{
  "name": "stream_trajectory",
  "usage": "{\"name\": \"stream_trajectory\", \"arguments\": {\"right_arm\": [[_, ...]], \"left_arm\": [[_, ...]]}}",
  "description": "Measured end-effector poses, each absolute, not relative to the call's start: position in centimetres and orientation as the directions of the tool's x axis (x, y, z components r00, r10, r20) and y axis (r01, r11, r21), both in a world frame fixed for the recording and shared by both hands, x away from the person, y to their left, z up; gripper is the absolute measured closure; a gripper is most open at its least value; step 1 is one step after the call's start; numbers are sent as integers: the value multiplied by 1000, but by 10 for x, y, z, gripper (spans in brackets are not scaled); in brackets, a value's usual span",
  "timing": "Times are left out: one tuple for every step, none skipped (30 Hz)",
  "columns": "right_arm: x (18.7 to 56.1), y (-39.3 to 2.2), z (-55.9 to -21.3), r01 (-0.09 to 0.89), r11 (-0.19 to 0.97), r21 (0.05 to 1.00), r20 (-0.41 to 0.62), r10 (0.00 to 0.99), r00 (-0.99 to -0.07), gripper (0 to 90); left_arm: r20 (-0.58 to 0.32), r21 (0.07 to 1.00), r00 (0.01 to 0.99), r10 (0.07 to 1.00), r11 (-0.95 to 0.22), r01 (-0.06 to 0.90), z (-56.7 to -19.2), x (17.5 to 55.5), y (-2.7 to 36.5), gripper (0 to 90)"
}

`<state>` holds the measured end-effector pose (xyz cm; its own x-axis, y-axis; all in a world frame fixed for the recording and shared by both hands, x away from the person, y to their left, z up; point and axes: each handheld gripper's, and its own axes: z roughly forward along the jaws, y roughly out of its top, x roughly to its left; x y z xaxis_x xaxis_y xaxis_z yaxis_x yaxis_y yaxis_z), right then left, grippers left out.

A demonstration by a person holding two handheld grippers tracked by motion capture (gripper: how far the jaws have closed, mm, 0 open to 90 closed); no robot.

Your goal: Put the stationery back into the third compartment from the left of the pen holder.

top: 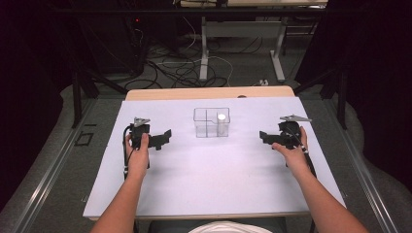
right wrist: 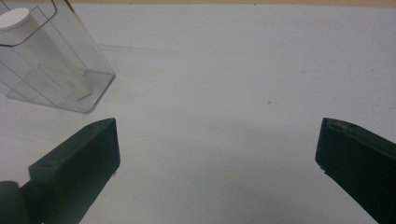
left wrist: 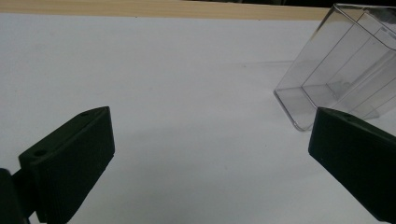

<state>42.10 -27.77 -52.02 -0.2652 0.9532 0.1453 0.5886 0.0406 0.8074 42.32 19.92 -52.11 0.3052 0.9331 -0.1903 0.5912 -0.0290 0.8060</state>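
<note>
A clear plastic box (top: 211,122) with inner dividers stands at the middle of the white table cover. A white cylinder (top: 221,124) stands upright in its right compartment, and the cylinder (right wrist: 28,42) appears again inside the box (right wrist: 70,88) in the right gripper view. My left gripper (top: 165,137) rests low on the cover to the left of the box, jaws wide apart with nothing between them; the box (left wrist: 336,79) lies off to its right. My right gripper (top: 265,137) sits to the right of the box, open and empty.
The white cover (top: 214,179) lies over a wooden table whose far edge (top: 209,92) shows behind it. Beyond the table are another table's legs (top: 204,53) and tangled cables (top: 180,68) on the floor. Dark curtains close both sides.
</note>
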Motion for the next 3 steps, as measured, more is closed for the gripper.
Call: {"name": "stream_trajectory", "arguments": {"right_arm": [[421,-279,-521,591,35,806,148,955,-258,0],[421,-281,-522,593,33,805,149,955,-256,0],[421,-283,-523,596,28,803,152,956,-249,0]], "left_arm": [[-190,806,306,933,-30,591,-521,423,199,2],[-193,809,303,933,-22,587,-522,424,199,2],[-190,805,305,933,-30,593,-521,424,199,2]]}}
